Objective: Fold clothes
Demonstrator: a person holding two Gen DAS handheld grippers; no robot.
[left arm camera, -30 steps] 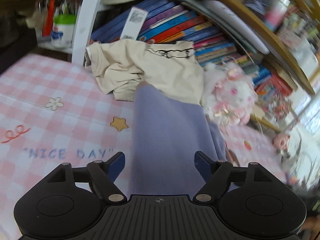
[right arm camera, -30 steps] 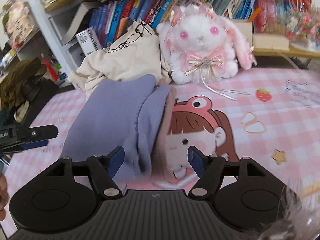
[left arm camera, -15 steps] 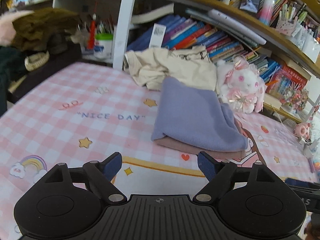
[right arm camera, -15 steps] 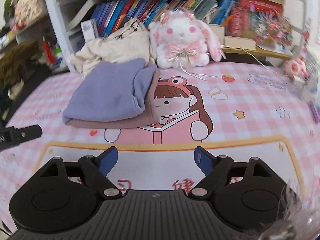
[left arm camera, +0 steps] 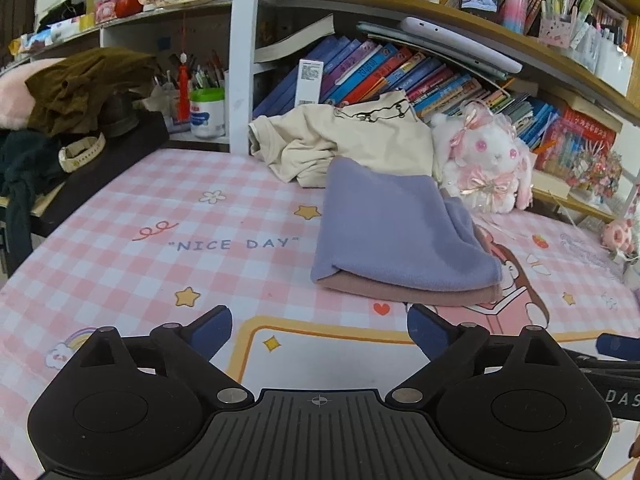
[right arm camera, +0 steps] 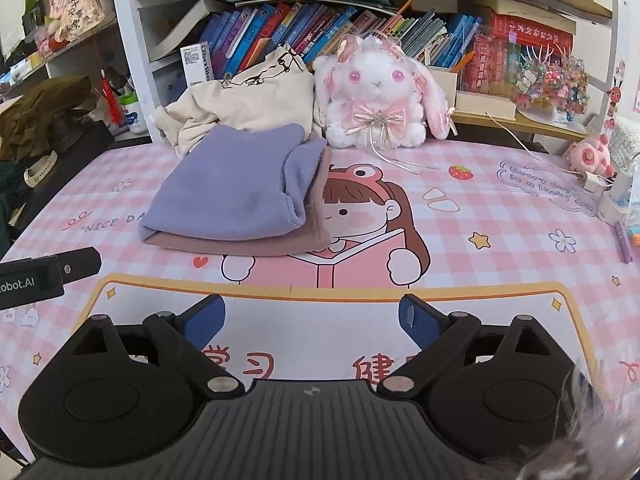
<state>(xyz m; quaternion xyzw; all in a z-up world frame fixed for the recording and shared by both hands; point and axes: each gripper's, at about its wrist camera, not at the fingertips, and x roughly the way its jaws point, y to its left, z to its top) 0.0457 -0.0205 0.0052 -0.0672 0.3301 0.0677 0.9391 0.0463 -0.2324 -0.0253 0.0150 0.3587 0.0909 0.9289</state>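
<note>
Jaws on your left gripper (left arm camera: pixel 319 326) stand wide apart with nothing between them, hovering over the pink checked mat (left arm camera: pixel 120 248) on the worktop; from this left wrist view, the folded lilac garment (left arm camera: pixel 396 232) lies ahead and a little right, stacked squarely on a folded mauve garment (left arm camera: pixel 412 291) whose edge shows beneath it; behind the stack, an unfolded cream shirt (left arm camera: pixel 340 144) is heaped against the row of books (left arm camera: pixel 384 76), with the plush rabbit (left arm camera: pixel 488 160) just beside it to the right.

From the right wrist view, your right gripper (right arm camera: pixel 312 316) is likewise spread and empty, set back from the stack; the lilac garment (right arm camera: pixel 236 184) sits ahead and left on the mauve one (right arm camera: pixel 248 245); the cream shirt (right arm camera: pixel 248 100) is touching the stack's far edge; the left gripper's finger (right arm camera: pixel 48 274) pokes in at the left edge.

I judge the lilac fold finished and you between garments; the next move calls for reaching past the stack to the cream shirt, pinching an edge on each side, and drawing it onto bare mat without dragging the stack or knocking the rabbit.
</note>
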